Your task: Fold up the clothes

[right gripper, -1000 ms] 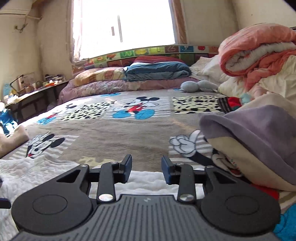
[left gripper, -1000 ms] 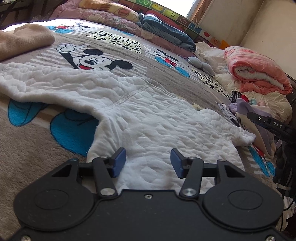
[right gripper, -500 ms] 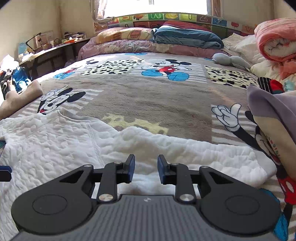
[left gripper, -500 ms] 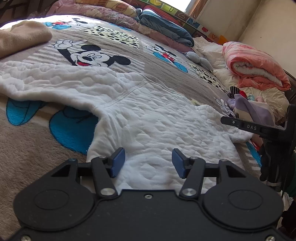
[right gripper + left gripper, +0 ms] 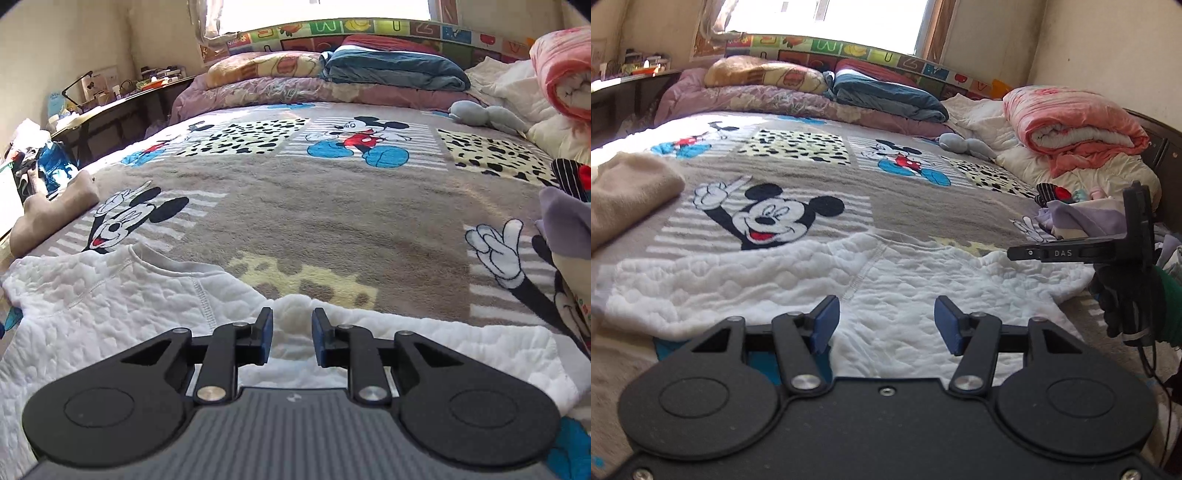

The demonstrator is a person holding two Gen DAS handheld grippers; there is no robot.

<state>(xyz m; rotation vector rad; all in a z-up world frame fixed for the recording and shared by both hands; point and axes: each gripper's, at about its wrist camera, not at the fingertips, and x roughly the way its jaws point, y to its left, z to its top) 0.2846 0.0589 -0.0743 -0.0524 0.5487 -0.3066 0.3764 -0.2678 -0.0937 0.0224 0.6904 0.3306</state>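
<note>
A white quilted garment (image 5: pixel 886 284) lies spread flat on the Mickey Mouse blanket (image 5: pixel 798 173). My left gripper (image 5: pixel 886 325) is open, its blue pads wide apart just above the garment's near part. My right gripper (image 5: pixel 291 336) is open with a narrower gap, low over a raised fold at the garment's (image 5: pixel 110 295) far edge. The fold stands between the pads; I cannot tell if they touch it. The right gripper's side also shows at the right of the left wrist view (image 5: pixel 1071 254).
A beige folded cloth (image 5: pixel 628 188) lies at the left. A pile of clothes (image 5: pixel 1082 218) and a pink rolled quilt (image 5: pixel 1071 129) sit at the right. Pillows and folded bedding (image 5: pixel 391 70) line the far end. A cluttered desk (image 5: pixel 92 99) stands left of the bed.
Both grippers tilted up and shifted, so more of the room shows. The right gripper moved over the garment's far edge and its gap widened slightly. The left stayed wide open.
</note>
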